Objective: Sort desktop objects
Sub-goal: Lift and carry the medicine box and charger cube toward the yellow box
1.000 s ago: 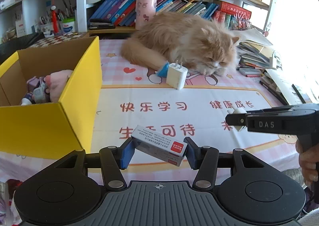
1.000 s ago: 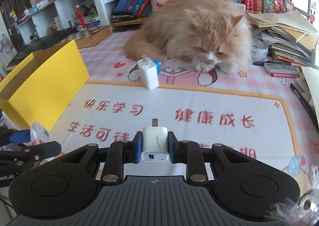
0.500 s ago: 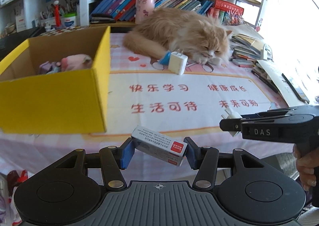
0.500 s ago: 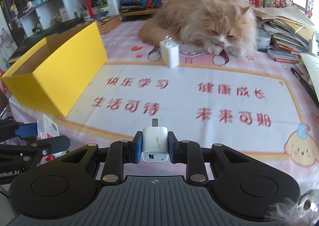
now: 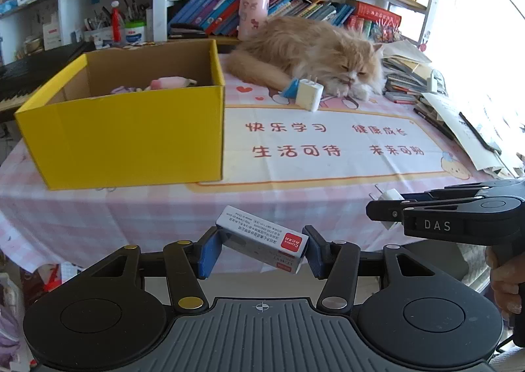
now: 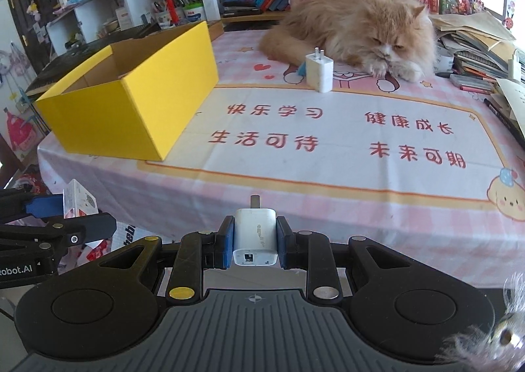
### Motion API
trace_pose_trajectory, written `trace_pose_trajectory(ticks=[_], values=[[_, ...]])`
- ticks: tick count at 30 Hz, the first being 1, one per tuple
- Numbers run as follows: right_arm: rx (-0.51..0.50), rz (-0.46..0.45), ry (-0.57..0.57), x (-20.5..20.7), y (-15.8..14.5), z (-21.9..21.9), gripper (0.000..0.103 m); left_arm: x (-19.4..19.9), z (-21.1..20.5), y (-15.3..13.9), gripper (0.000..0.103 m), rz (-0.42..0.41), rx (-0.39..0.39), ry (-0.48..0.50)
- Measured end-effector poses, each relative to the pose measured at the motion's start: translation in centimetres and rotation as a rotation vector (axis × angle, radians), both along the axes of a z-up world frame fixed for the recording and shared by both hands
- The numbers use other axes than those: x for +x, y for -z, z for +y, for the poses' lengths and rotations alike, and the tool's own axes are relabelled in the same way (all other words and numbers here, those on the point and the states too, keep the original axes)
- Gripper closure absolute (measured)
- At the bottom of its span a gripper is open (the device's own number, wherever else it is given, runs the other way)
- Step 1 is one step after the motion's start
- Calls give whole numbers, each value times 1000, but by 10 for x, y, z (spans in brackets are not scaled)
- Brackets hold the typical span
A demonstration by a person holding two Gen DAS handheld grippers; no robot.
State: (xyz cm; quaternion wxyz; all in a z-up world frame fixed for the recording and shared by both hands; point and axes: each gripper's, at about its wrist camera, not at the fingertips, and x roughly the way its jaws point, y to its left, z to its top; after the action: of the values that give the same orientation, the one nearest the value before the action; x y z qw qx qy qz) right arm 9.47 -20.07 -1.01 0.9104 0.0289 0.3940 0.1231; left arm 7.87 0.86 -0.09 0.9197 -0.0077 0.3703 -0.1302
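My left gripper is shut on a small white staple box with a red label, held tilted in front of the table's near edge. My right gripper is shut on a small white charger, also off the near edge. It shows in the left wrist view at the right. The left gripper shows in the right wrist view at the left. An open yellow box stands on the table's left, with a pink toy inside. A second white charger stands by the cat.
An orange cat lies at the back of the table on a pink checked cloth. Stacked books and papers crowd the right side. Bookshelves stand behind. A pink cup is behind the cat.
Both grippers have pulled back from over the table to beyond its near edge, each still holding its object. The yellow box and cat look farther away.
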Motion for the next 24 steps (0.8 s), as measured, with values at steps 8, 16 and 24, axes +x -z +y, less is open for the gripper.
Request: trace_pose_trajectory(ticks=[8,16,24], values=[[3,-8,-1,-24,0,22,80,-21,21,-1,50,-14,2,-5],[6,-14,-9,-40,2,44,80,-37,38,-1,50,-20,9,-5],[9,-13,-35,-51,3,62,80,-48,52,0,50,-18,10,-22]])
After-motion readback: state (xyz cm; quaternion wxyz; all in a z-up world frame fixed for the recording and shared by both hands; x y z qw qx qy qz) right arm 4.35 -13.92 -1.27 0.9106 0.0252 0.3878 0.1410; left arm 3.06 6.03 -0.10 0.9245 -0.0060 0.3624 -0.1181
